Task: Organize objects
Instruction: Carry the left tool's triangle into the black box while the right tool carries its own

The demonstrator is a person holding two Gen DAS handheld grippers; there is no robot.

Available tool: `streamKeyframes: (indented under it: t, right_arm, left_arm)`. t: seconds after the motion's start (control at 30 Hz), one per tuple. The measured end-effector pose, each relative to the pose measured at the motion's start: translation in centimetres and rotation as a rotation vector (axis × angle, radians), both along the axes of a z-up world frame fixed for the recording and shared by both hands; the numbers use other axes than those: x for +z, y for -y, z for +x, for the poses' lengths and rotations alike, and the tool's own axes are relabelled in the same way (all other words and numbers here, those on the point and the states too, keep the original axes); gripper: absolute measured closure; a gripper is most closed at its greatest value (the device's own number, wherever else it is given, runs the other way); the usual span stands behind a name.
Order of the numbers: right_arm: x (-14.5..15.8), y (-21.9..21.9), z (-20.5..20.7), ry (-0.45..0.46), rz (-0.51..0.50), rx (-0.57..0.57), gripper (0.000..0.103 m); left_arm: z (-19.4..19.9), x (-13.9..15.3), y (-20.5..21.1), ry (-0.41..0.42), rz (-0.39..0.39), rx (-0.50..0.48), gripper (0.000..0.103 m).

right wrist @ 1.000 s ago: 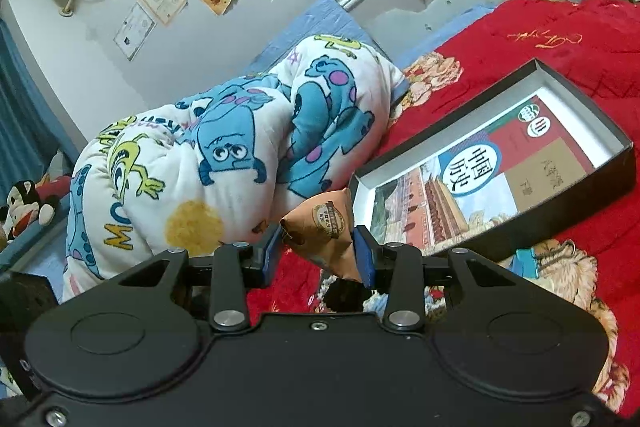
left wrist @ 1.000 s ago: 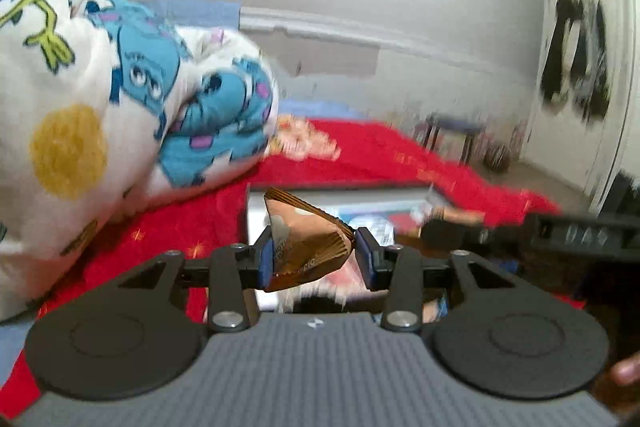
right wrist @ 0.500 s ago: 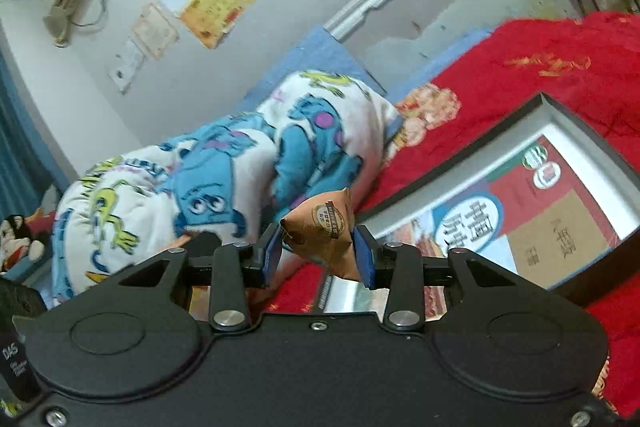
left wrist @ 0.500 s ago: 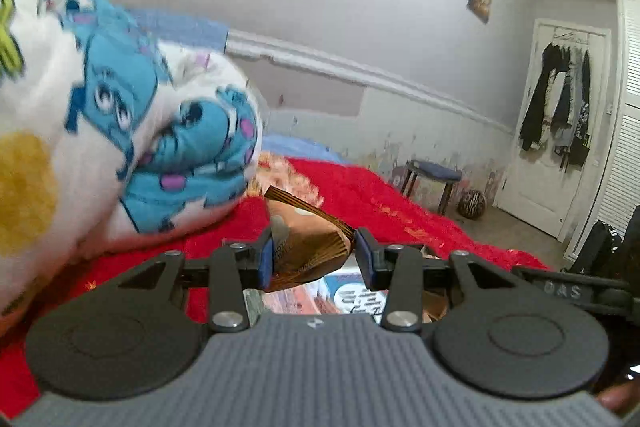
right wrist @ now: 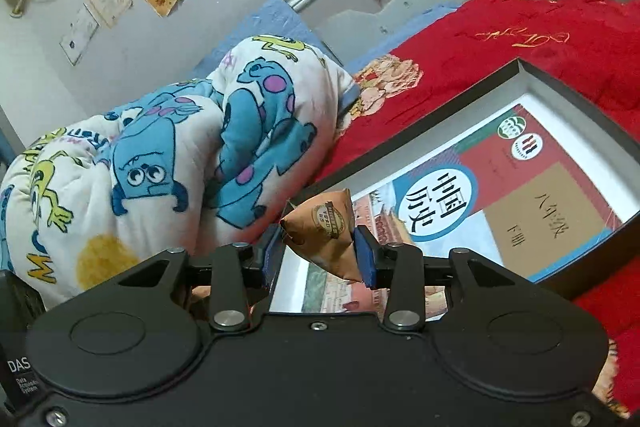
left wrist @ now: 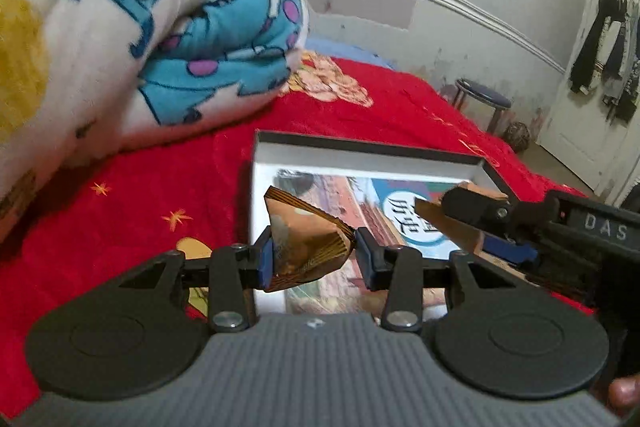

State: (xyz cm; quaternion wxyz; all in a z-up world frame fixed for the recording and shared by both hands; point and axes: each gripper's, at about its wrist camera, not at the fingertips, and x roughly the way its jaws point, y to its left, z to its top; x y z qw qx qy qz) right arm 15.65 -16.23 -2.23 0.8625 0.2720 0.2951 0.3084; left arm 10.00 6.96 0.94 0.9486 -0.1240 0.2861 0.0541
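My left gripper (left wrist: 314, 253) is shut on a brown, gold-striped snack packet (left wrist: 308, 247), held over the near left corner of a black shallow box (left wrist: 360, 143). A textbook (left wrist: 360, 199) lies flat inside that box. My right gripper (right wrist: 320, 253) is shut on a tan triangular snack packet (right wrist: 326, 231) with a round seal, hovering at the box's (right wrist: 576, 99) near corner above the textbook (right wrist: 480, 195). In the left wrist view the right gripper (left wrist: 472, 227) reaches in from the right over the box, its packet (left wrist: 440, 219) showing.
The box rests on a red bedspread (left wrist: 140, 203). A rolled cartoon-print quilt (left wrist: 140, 27) lies to the left, close to the box. A stool (left wrist: 484, 103) stands past the bed's far end; a door with hanging clothes (left wrist: 600, 39) is at the right.
Both grippers have moved forward and down over the box with their packets still gripped. The box now fills more of both views.
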Motion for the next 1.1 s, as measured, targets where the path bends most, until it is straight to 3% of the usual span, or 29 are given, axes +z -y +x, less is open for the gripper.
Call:
streamKeyframes:
  t: [0.43,0.53,1.1]
  right_arm:
    - [-1.6,-0.8,0.1,-0.059,-0.052,0.020,0.064]
    - [-1.6,-1.1,0.0,-0.064,-0.061,0.033,0.064]
    - [-2.2,-2.4,-0.3,-0.096,-0.093,0.080,0.064]
  left_arm:
    - [1.0,-1.8,1.1,-0.122,0.002,-0.043,0.058]
    - [1.2,-2.2,1.5,-0.172,0.034,-0.041,0.058]
    - [1.2,-2.4,1.9,-0.178,0.067,-0.035,0.057]
